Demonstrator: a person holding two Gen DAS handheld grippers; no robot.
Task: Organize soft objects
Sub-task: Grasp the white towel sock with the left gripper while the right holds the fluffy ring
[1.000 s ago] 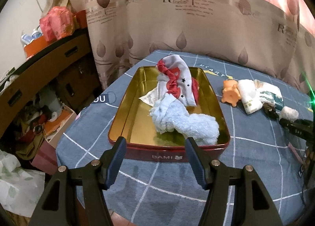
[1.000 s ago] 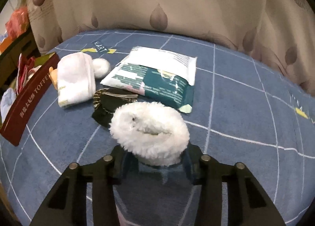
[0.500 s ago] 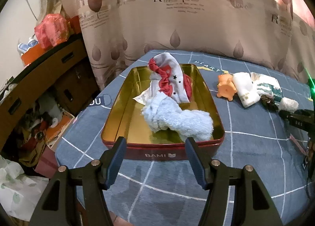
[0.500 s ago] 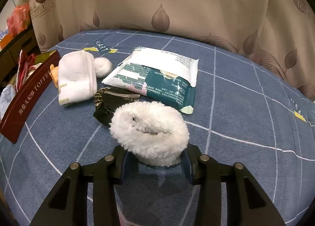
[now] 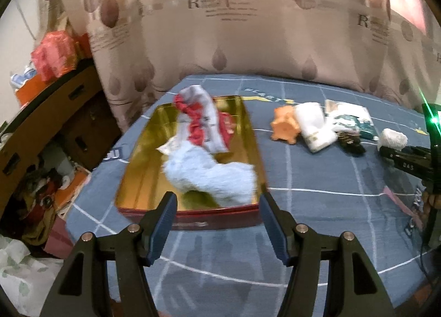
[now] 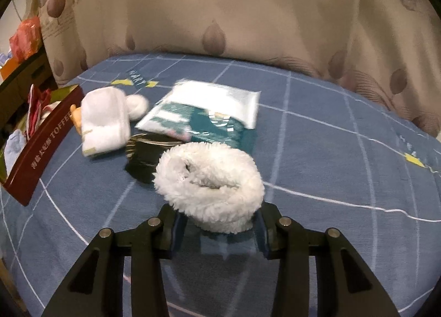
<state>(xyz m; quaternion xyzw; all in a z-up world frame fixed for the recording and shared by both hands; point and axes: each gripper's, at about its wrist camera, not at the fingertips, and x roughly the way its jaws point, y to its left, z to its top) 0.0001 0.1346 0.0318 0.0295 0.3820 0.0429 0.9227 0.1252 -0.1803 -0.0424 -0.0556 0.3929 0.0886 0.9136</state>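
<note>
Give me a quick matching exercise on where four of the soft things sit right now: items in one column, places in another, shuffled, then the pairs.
Items:
1. white fluffy ring
2. light blue fuzzy cloth
3. folded white towel
4. orange toy

Places:
A. in the gold tin
B. between the right hand-held gripper fingers
C. on the blue cloth, between tin and towel
D. on the blue cloth, beside the green-and-white packet

Pairs: 1-B, 2-A, 3-D, 4-C

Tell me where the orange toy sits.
In the left wrist view, the orange toy lies on the blue cloth, between the tin and the rolled white towel.
</note>
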